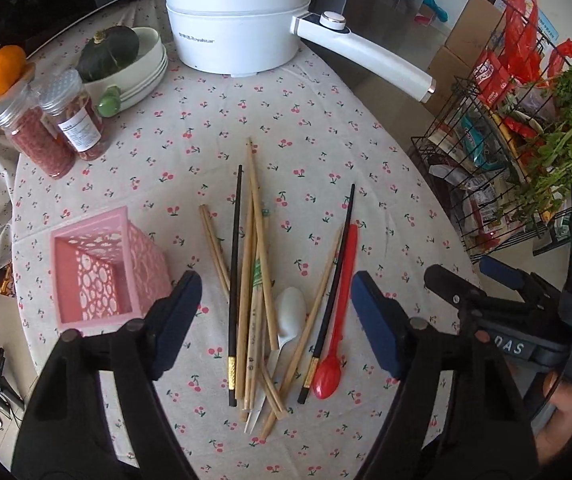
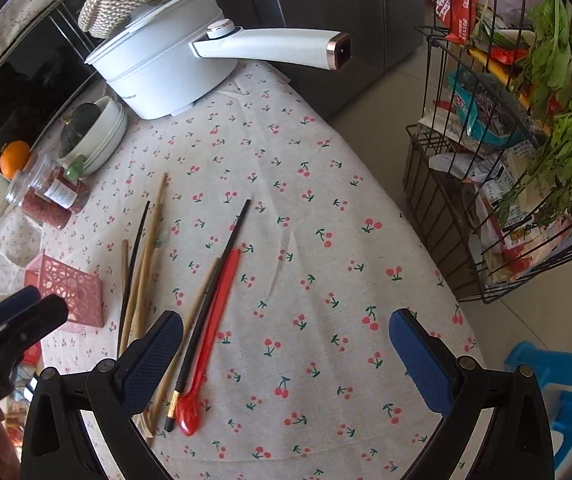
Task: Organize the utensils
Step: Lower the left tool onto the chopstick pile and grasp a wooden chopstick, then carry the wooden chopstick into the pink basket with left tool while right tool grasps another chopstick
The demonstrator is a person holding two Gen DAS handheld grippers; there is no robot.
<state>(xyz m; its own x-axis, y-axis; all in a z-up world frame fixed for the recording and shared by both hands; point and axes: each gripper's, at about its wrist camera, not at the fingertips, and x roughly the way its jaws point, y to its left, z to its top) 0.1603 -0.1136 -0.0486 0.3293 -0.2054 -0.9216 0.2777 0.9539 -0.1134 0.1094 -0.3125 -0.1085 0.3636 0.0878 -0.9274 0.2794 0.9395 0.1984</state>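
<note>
Utensils lie loose in the left wrist view: wooden chopsticks (image 1: pixel 252 280), two black chopsticks (image 1: pixel 235 280), a white spoon (image 1: pixel 289 320) and a red spoon (image 1: pixel 336 320), all heaped on the cherry-print worktop (image 1: pixel 306 140). Pink basket (image 1: pixel 102 268) stands just beside the heap, empty as far as its opening shows. Left gripper (image 1: pixel 276 316) hovers over the pile, its fingers (image 1: pixel 178 320) partly open and holding nothing. Risk: the sticks cross and overlap, so a closing grab could catch several at once, or flick one off the worktop edge. White spoon is half buried under chopsticks; its handle is hard to trace. A pot (image 1: pixel 238 20), jars (image 1: pixel 58 128) and a wire rack (image 1: pixel 506 152) stand well clear.

Right wrist view: right gripper (image 2: pixel 286 344) hangs over bare cloth, fingers (image 2: pixel 154 356) wide apart and empty. Red spoon (image 2: pixel 206 340) and one black chopstick (image 2: pixel 210 308) lie just inside its left finger; that finger hides the lower ends of the wooden sticks. Risk: the two grippers sit near each other and could knock together over the same pile. Pink basket (image 2: pixel 66 292) shows only partly, with the left gripper's dark tips in front of it. Rack contents are too cluttered to read.
</note>
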